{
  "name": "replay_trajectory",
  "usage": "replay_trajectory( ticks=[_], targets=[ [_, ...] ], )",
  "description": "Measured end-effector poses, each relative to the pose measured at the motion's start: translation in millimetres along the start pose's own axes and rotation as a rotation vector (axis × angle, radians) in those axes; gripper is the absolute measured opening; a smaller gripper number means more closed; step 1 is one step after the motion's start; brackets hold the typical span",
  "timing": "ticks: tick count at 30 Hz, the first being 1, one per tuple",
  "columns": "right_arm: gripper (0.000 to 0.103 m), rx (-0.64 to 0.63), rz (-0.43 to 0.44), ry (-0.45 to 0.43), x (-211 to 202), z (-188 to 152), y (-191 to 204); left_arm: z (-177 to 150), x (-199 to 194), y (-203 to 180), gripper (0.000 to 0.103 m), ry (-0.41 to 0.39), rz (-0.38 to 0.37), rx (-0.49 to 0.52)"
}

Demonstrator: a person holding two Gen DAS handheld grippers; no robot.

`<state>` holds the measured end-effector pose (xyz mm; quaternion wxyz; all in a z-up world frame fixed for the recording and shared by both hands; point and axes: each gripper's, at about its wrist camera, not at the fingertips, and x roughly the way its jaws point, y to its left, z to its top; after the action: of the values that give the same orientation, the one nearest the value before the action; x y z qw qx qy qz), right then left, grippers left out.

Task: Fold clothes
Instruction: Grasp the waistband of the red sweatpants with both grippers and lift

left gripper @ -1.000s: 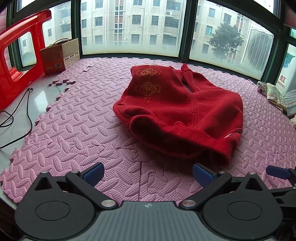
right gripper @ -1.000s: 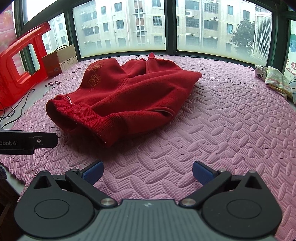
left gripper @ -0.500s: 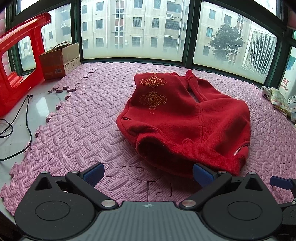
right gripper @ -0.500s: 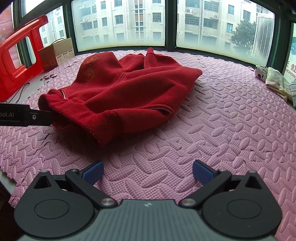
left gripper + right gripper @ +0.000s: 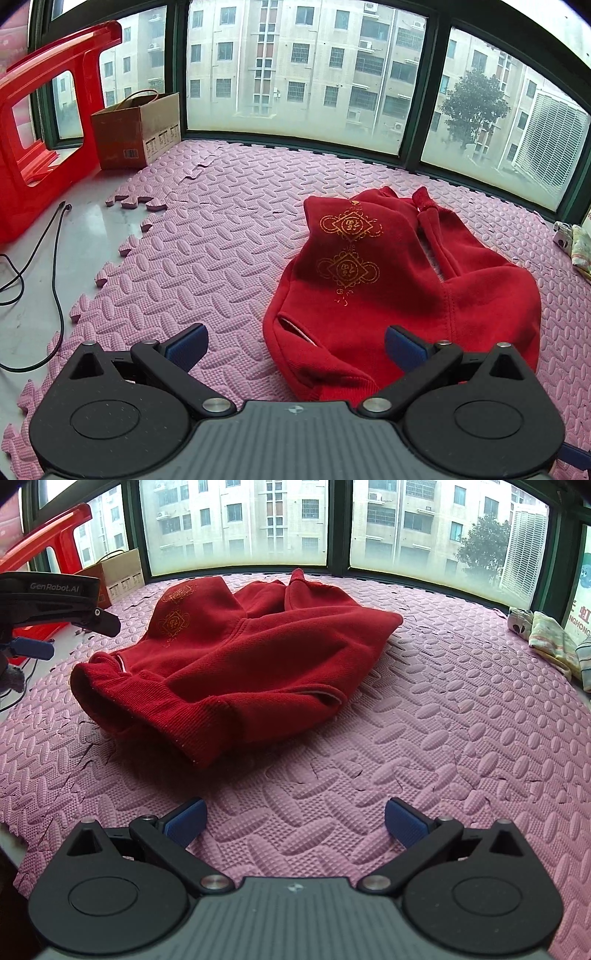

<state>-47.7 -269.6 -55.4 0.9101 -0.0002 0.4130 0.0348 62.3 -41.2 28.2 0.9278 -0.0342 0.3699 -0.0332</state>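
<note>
A red hooded sweater [image 5: 402,291] with gold knot prints lies crumpled on the pink foam mat [image 5: 221,240]. My left gripper [image 5: 295,345] is open and hangs just over the sweater's near hem, with the ribbed cuff between its blue fingertips but not pinched. In the right wrist view the same sweater [image 5: 236,657] lies ahead and to the left. The right gripper [image 5: 294,825] stands open over bare mat, a short way in front of the hem. The left gripper's body [image 5: 55,598] shows at that view's left edge.
A red plastic stool [image 5: 40,122] and a cardboard box [image 5: 136,129] stand at the far left by the windows. A black cable [image 5: 44,266] trails over the bare floor beside the mat's jagged edge. Folded light clothes [image 5: 550,638] lie at the far right.
Both grippers have moved forward toward the sweater; the left one has risen and now looks down over the near hem. The sweater itself has not moved, and both stay open.
</note>
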Motion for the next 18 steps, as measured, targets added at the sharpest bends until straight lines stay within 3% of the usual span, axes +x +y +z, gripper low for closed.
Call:
replay_trajectory(
  ticks=[3, 5, 7, 9, 12, 13, 15, 16, 18],
  targets=[
    [0.103, 0.043, 0.062, 0.004, -0.7, 7.7, -9.7, 3.2, 17.6, 5.9, 0.102, 0.037, 0.002, -0.015],
    [0.102, 0.082, 0.092, -0.002, -0.2, 16.1, -17.9, 3.0, 28.0, 10.7, 0.093, 0.066, 0.002, -0.032],
    [0.093, 0.116, 0.122, -0.006, 3.6, 26.3, -25.9, 2.0, 36.8, 15.9, 0.083, 0.096, -0.009, -0.052],
    [0.091, 0.152, 0.157, -0.005, 8.5, 37.1, -33.9, 0.2, 43.2, 20.6, 0.079, 0.119, -0.029, -0.069],
    [0.082, 0.201, 0.200, 0.006, 17.6, 47.7, -40.1, -1.7, 48.3, 24.5, 0.065, 0.145, -0.064, -0.088],
    [0.078, 0.214, 0.216, 0.012, 20.4, 49.6, -40.8, -2.0, 49.7, 25.6, 0.057, 0.152, -0.082, -0.095],
    [0.075, 0.238, 0.247, 0.025, 25.9, 53.3, -42.2, -2.0, 50.9, 25.9, 0.052, 0.163, -0.114, -0.095],
    [0.073, 0.248, 0.261, 0.024, 26.7, 53.8, -42.3, -1.7, 50.7, 25.0, 0.039, 0.166, -0.128, -0.088],
    [0.067, 0.271, 0.285, 0.026, 27.8, 53.6, -43.6, -1.4, 49.9, 24.4, 0.032, 0.173, -0.151, -0.086]
  ],
)
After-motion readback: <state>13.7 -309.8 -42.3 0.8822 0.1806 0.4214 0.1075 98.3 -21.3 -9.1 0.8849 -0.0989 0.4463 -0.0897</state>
